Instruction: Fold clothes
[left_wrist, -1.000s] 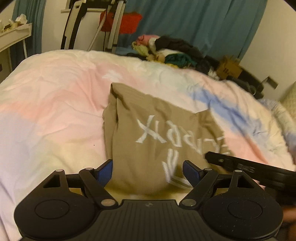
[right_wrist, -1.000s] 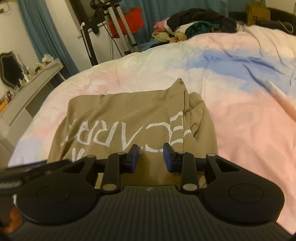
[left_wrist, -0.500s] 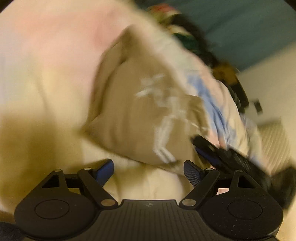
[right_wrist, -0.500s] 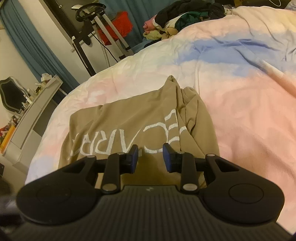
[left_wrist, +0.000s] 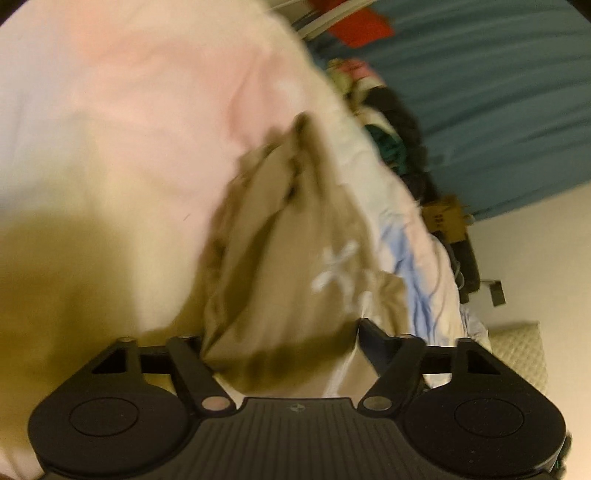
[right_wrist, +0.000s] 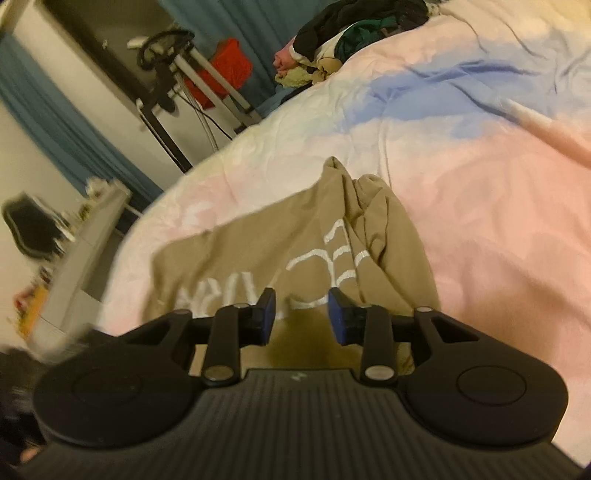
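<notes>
A tan T-shirt with white lettering (left_wrist: 295, 266) lies partly folded on the pastel bedspread (left_wrist: 129, 110). In the left wrist view my left gripper (left_wrist: 280, 332) is open wide, with the shirt's near edge lying between its jaws; the view is blurred and tilted. In the right wrist view the shirt (right_wrist: 295, 243) lies just ahead of my right gripper (right_wrist: 301, 314), whose blue-padded jaws stand partly open over the shirt's near hem, holding nothing.
A heap of mixed clothes (right_wrist: 347, 40) sits at the far edge of the bed (right_wrist: 480, 166). A metal stand with a red bag (right_wrist: 221, 70) and blue curtains are beyond. A grey dresser (right_wrist: 74, 251) stands at left.
My left gripper has swung and tilted sharply, closing in on the shirt's edge. My right gripper has tilted and stayed over the hem, jaws unchanged.
</notes>
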